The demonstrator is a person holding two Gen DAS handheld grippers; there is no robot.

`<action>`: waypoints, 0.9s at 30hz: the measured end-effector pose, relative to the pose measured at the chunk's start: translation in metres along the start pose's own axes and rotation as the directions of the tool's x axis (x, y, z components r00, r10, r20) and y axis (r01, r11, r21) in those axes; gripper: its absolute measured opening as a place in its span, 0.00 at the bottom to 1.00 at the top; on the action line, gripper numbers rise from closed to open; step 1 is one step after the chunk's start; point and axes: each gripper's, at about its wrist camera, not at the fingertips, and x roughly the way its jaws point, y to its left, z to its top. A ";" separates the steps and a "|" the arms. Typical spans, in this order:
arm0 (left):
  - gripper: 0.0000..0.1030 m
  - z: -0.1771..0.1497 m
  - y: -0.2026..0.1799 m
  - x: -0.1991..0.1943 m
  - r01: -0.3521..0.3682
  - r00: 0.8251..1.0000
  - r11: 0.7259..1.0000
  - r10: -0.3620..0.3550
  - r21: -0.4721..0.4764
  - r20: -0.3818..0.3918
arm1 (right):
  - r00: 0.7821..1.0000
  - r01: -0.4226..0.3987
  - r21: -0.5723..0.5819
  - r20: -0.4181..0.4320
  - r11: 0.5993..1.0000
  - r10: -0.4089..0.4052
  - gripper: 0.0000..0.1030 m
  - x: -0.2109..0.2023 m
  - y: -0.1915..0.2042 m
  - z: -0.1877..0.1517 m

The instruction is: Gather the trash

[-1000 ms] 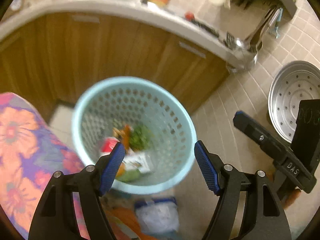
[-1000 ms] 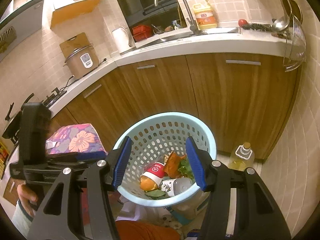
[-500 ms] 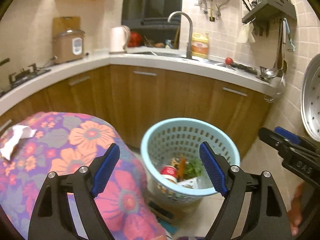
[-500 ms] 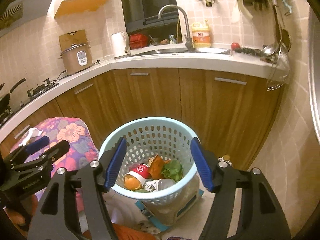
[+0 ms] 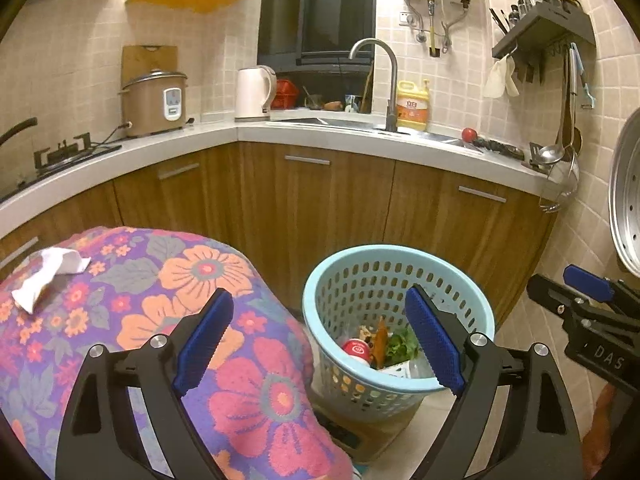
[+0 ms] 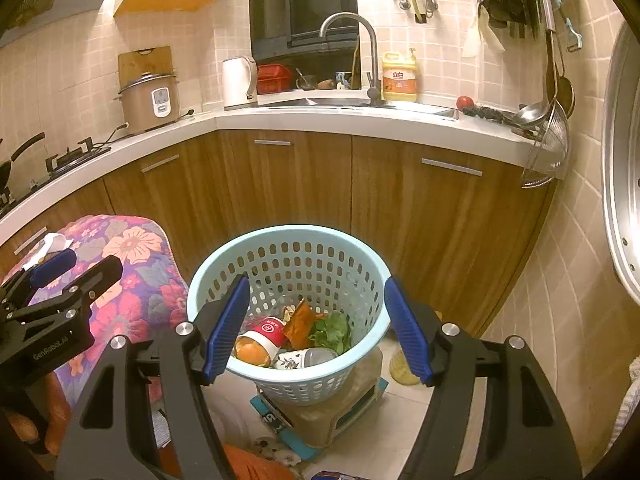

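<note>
A light blue perforated basket (image 5: 460,312) (image 6: 360,264) stands on a box on the floor and holds a red cup (image 6: 268,330), orange peel, green leaves and a can. A crumpled white tissue (image 5: 48,270) (image 6: 52,242) lies on the floral cloth (image 5: 168,280) at the far left. My left gripper (image 5: 320,338) is open and empty, above the cloth's edge beside the basket. My right gripper (image 6: 318,324) is open and empty, over the basket. Each gripper shows in the other's view, the left (image 6: 56,276) and the right (image 5: 580,292).
Brown cabinets (image 5: 332,208) under a white counter curve behind the basket. A tiled wall with a hanging metal steamer tray (image 5: 624,196) is on the right. An oil bottle (image 6: 402,368) stands on the floor beside the basket.
My left gripper has risen and tilted up from looking down into the basket; the cloth and tissue came into view. My right gripper lifted slightly and stays over the basket.
</note>
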 end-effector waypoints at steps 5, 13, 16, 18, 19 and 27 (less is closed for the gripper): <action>0.83 0.001 0.003 -0.001 -0.008 1.000 1.000 0.008 -0.011 0.008 | 1.000 -0.011 -0.002 0.002 1.000 0.011 0.67 0.000 0.006 0.000; 0.84 0.001 0.007 -0.003 -0.025 0.999 0.999 0.025 -0.028 0.026 | 1.000 0.003 -0.019 0.008 1.000 -0.003 0.67 0.002 0.012 -0.001; 0.84 0.001 0.007 -0.004 -0.028 0.999 0.999 0.029 -0.027 0.031 | 1.000 0.001 -0.016 0.005 1.000 -0.001 0.68 0.003 0.011 -0.001; 0.84 0.001 0.006 -0.003 -0.030 0.999 0.999 0.031 -0.021 0.031 | 1.000 0.003 -0.019 0.003 1.000 -0.003 0.68 0.004 0.011 -0.001; 0.84 0.000 0.005 -0.003 -0.028 0.999 0.999 0.029 -0.016 0.026 | 1.000 0.003 -0.019 0.003 1.000 -0.003 0.68 0.004 0.011 -0.001; 0.84 -0.001 0.003 0.000 -0.022 1.000 1.000 0.022 -0.011 0.011 | 1.000 0.008 -0.017 0.006 1.000 -0.008 0.68 0.004 0.010 -0.001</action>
